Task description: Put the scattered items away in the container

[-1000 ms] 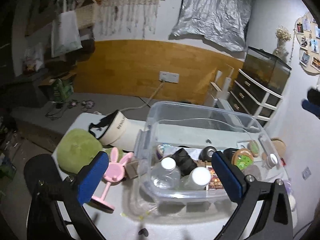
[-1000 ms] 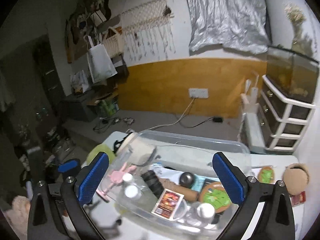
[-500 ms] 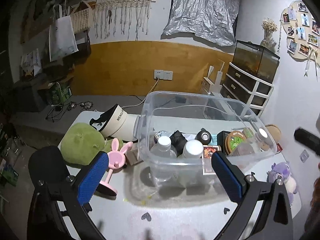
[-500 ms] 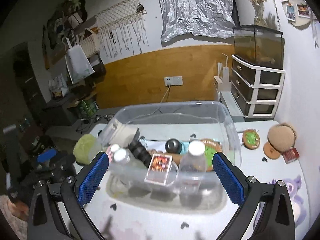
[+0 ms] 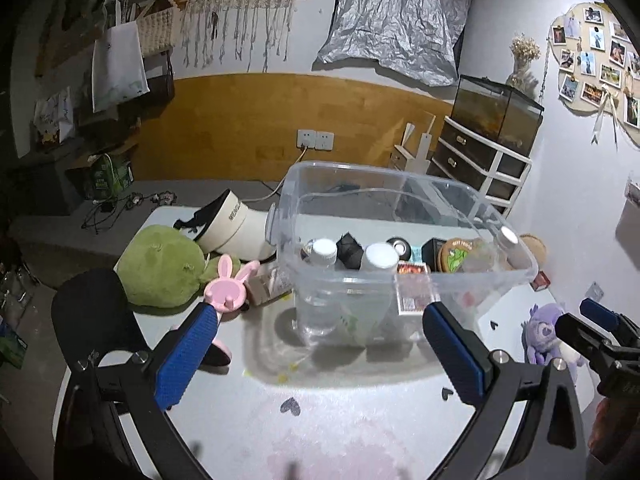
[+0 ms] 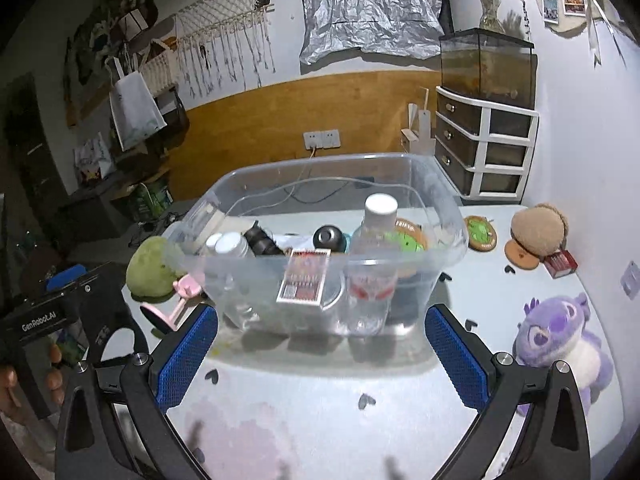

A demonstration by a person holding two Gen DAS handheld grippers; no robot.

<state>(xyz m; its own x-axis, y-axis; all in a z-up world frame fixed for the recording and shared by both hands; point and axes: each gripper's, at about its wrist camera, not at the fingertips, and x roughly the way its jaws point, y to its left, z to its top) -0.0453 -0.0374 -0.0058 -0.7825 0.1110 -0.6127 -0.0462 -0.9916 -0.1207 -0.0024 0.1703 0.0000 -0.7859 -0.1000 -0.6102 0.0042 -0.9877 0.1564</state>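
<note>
Clear container (image 6: pixel 440 216) with bottles (image 6: pixel 372 264), card box (image 6: pixel 305 276), coaster (image 6: pixel 408 236) inside

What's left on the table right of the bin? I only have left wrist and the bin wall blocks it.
Observer: The right wrist view shows a round green coaster flat on the table, just outside the right wall of the bin.
Operator: Anything past it?
Observer: A brown plush sits further right, with a small red box beside it.
Operator: Is the right gripper carrying anything?
Observer: No. The right gripper is open and empty, facing the bin's front wall.
</note>
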